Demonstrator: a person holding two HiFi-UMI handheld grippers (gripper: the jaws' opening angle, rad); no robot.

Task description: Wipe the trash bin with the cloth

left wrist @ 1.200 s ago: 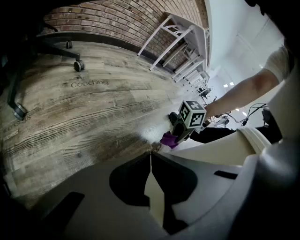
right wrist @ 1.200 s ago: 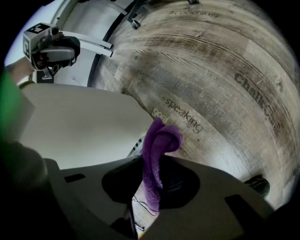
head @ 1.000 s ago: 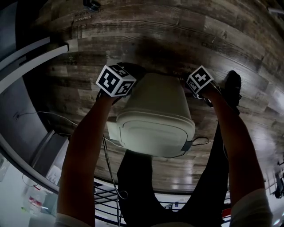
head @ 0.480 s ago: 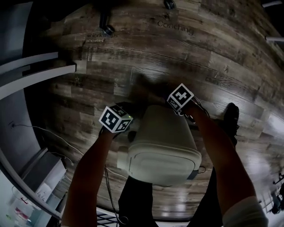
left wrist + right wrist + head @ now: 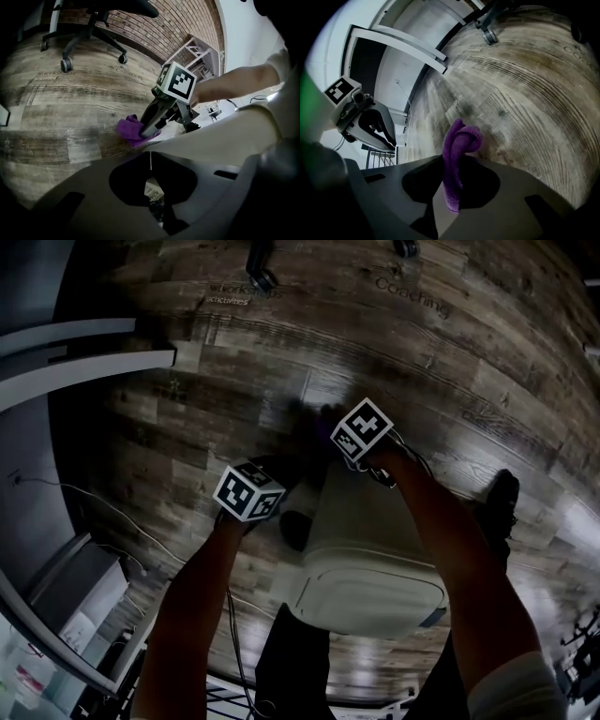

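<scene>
The wood-plank floor (image 5: 187, 381) fills most of the head view, and on it stands the pale trash bin (image 5: 370, 549). It is seen from above with its lid down, so whatever lies inside cannot be seen. The right gripper (image 5: 147, 131) reaches over to the bin's far side, clenched on the purple cloth (image 5: 461, 140). A fold of the cloth bulges out past the jaw tips. In the left gripper view that fold appears to lie against the edge of the bin's pale wall. The left gripper (image 5: 150, 159) hangs just beside the bin's left flank with its jaws drawn together and nothing between them. Whether it touches the wall I cannot tell. The step in hand looks like wiping the far wall. To do it well, the loose fold should meet the plastic rather than the hard jaw tips. Pressure is best kept light and even so the bin does not slide or tip. The left gripper is well placed to brace the near side if the bin starts to shift.
</scene>
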